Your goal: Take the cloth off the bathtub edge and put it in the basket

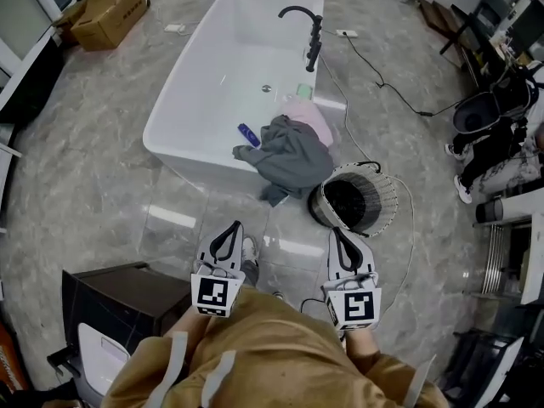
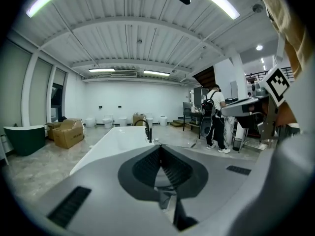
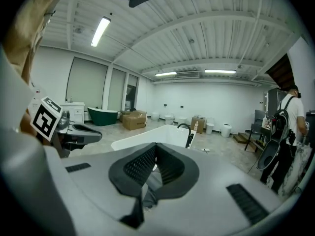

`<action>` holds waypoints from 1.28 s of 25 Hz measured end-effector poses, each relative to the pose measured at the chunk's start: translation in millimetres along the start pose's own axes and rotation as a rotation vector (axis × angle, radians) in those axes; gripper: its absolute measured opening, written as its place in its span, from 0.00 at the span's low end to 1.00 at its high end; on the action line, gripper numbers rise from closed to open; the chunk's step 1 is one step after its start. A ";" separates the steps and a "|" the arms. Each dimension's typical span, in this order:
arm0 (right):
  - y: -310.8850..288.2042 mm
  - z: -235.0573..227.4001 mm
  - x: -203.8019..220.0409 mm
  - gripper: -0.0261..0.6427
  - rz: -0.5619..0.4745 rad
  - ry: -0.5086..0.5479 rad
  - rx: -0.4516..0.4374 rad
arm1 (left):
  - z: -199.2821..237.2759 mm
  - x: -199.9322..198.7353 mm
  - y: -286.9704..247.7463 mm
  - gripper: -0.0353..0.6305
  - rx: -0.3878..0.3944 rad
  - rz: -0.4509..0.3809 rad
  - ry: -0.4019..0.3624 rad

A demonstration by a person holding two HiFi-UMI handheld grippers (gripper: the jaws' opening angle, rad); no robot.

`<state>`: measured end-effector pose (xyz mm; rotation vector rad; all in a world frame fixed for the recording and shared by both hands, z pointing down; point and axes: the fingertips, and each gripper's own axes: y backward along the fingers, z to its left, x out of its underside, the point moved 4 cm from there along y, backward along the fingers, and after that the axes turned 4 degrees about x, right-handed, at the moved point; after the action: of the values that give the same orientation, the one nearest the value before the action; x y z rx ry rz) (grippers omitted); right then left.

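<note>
Though the box (image 1: 109, 11) near the bathtub (image 1: 174, 92) bears print, it's illegible.

Cloth (image 1: 291, 155) drapes over bathtub (image 1: 174, 136) edge, basket (image 1: 384, 199) just beside.

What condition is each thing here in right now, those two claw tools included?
bathtub: no water in it.
grey cloth: draped over the bathtub's edge.
basket: upright on the floor beside it.
left gripper: shut, empty.
right gripper: shut, empty.
</note>
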<state>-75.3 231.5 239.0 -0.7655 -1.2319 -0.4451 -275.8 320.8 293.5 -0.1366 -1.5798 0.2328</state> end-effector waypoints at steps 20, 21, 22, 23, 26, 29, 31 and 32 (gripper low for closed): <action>-146.5 -14.7 3.0 0.05 0.179 0.019 0.103 | 82.8 -15.5 -152.7 0.06 0.197 0.006 0.034; -152.8 -19.1 6.9 0.05 0.184 0.011 0.099 | 80.4 -16.2 -159.0 0.06 0.196 0.013 0.037; -159.4 -24.2 10.9 0.05 0.189 0.003 0.095 | 78.0 -17.0 -165.7 0.06 0.196 0.016 0.032; -165.7 -29.6 16.1 0.05 0.193 -0.003 0.091 | 75.4 -17.1 -172.1 0.06 0.194 0.016 0.023; -183.5 -46.7 38.4 0.05 0.205 0.004 0.075 | 68.2 -14.1 -186.2 0.06 0.172 0.018 0.035; -203.5 -56.6 62.9 0.05 0.228 0.010 0.070 | 65.1 -3.2 -198.4 0.06 0.164 0.056 0.056; -218.8 -61.3 84.1 0.05 0.269 0.032 0.051 | 62.2 8.6 -209.4 0.06 0.169 0.074 0.050; -227.7 -63.1 95.5 0.05 0.285 0.041 0.037 | 60.5 14.6 -215.2 0.06 0.174 0.082 0.044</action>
<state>-159.9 40.2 384.7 -0.8808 -1.0695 -0.2027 -324.0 111.5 357.2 -0.0706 -1.5043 0.4268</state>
